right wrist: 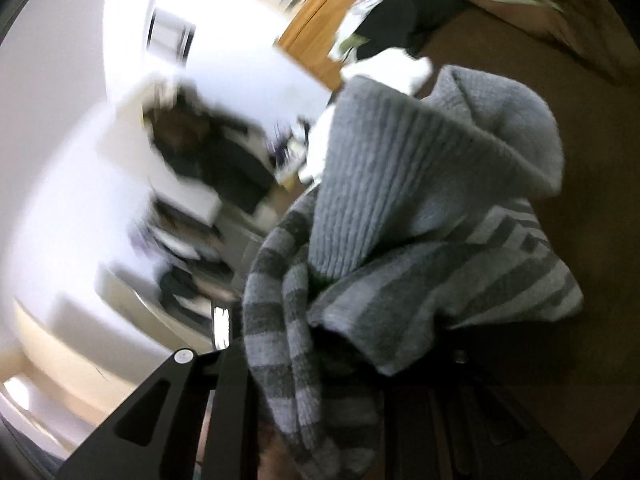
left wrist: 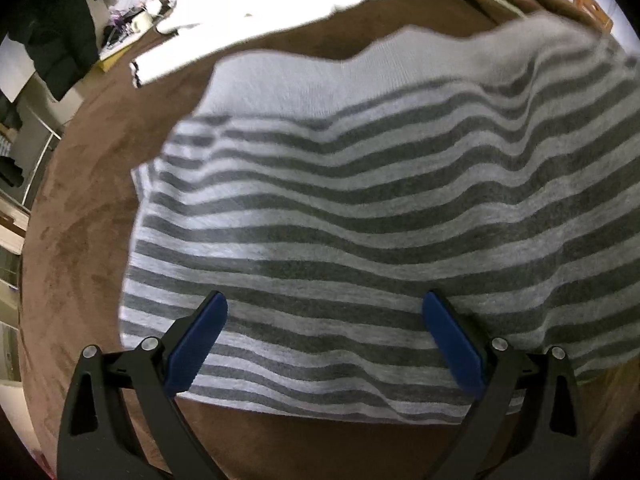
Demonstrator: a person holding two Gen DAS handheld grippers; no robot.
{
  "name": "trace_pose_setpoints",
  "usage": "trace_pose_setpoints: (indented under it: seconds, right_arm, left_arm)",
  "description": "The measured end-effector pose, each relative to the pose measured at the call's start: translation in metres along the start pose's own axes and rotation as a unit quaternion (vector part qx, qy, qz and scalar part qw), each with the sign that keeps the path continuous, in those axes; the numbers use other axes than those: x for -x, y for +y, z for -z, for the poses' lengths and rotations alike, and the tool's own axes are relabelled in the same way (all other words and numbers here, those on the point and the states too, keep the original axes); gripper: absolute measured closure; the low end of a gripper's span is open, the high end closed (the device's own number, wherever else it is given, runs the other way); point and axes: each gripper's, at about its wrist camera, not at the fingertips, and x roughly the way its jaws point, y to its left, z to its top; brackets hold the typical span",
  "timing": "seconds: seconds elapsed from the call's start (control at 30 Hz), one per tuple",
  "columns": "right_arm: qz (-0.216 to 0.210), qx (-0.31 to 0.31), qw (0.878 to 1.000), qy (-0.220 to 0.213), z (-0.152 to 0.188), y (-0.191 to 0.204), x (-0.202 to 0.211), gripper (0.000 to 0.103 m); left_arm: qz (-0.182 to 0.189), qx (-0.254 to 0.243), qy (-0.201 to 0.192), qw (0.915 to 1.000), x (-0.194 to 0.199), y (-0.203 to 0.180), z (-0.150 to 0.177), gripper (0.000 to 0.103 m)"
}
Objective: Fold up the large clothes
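The right hand-held gripper (right wrist: 320,344) is grasping the grey striped knitted sweater (left wrist: 360,208); the left hand-held gripper (left wrist: 324,320), released, should be pinning the hem flat.

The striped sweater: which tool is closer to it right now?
Right. The right tool is shut on a bunched part of the striped sweater, which drapes over it. The left tool hangs open just above the hem, its pads not pressing on it.

left gripper (left wrist: 325,340) points steeply down with its blue pads (left wrist: 452,344) spread wide and nothing pinched between them, while the right gripper (right wrist: 320,360) is tilted over sideways, jaws clamped nearly closed on a bunch of sweater (right wrist: 400,208)
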Motion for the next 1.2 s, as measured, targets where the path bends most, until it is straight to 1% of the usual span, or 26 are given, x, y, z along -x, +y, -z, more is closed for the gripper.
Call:
trace_pose_setpoints:
  seconds: [0.07, 0.1, 0.2, 0.3, 0.43, 0.53, 0.63, 0.77, 0.87, 0.9, 1.03, 1.07, 1.1, 1.2]
  right_arm:
    - [0.017, 0.034, 0.999, 0.028, 0.0, 0.018, -0.02, 0.084]
    - [0.02, 0.041, 0.998, 0.033, 0.0, 0.023, -0.026, 0.084]
    - [0.028, 0.047, 0.998, 0.034, -0.004, 0.033, -0.038, 0.084]
    - [0.037, 0.047, 0.998, 0.029, -0.008, 0.037, -0.039, 0.084]
    - [0.049, 0.087, 0.994, 0.037, -0.007, 0.06, -0.051, 0.084]
    - [0.057, 0.132, 0.988, 0.05, -0.006, 0.089, -0.073, 0.084]
    - [0.059, 0.164, 0.982, 0.076, -0.003, 0.11, -0.104, 0.084]
    - [0.067, 0.197, 0.97, 0.126, 0.007, 0.126, -0.15, 0.083]
    - [0.083, 0.226, 0.956, 0.17, 0.023, 0.134, -0.186, 0.083]
    - [0.086, 0.235, 0.951, 0.182, 0.029, 0.134, -0.195, 0.083]
    - [0.121, 0.258, 0.928, 0.239, 0.059, 0.123, -0.236, 0.083]
    - [0.127, 0.26, 0.925, 0.247, 0.064, 0.119, -0.244, 0.082]
    - [0.13, 0.256, 0.923, 0.256, 0.07, 0.113, -0.251, 0.082]
    - [0.122, 0.24, 0.926, 0.266, 0.082, 0.101, -0.266, 0.082]
  left_arm:
    - [0.004, 0.002, -0.002, 1.0, -0.01, -0.001, 0.002, 0.006]
    - [0.005, 0.001, -0.006, 1.0, -0.011, -0.001, 0.003, 0.006]
    - [0.013, 0.007, -0.016, 0.9998, -0.009, 0.001, 0.005, 0.006]
    - [0.021, 0.017, -0.024, 0.9994, -0.002, 0.008, 0.005, 0.007]
    - [0.04, 0.05, -0.052, 0.9966, 0.019, 0.034, 0.009, 0.007]
    - [0.043, 0.073, -0.073, 0.9937, 0.036, 0.059, 0.013, 0.007]
    - [0.032, 0.092, -0.085, 0.9916, 0.053, 0.09, 0.016, 0.007]
    - [-0.007, 0.108, -0.097, 0.9894, 0.067, 0.136, 0.023, 0.007]
    - [-0.029, 0.123, -0.098, 0.9871, 0.067, 0.171, 0.03, 0.007]
    - [-0.032, 0.129, -0.095, 0.9866, 0.066, 0.179, 0.033, 0.007]
    - [-0.041, 0.151, -0.08, 0.9844, 0.056, 0.21, 0.043, 0.007]
    - [-0.042, 0.154, -0.077, 0.9842, 0.054, 0.214, 0.047, 0.007]
    - [-0.044, 0.157, -0.072, 0.9841, 0.05, 0.218, 0.05, 0.007]
    - [-0.046, 0.16, -0.057, 0.9844, 0.039, 0.223, 0.061, 0.007]
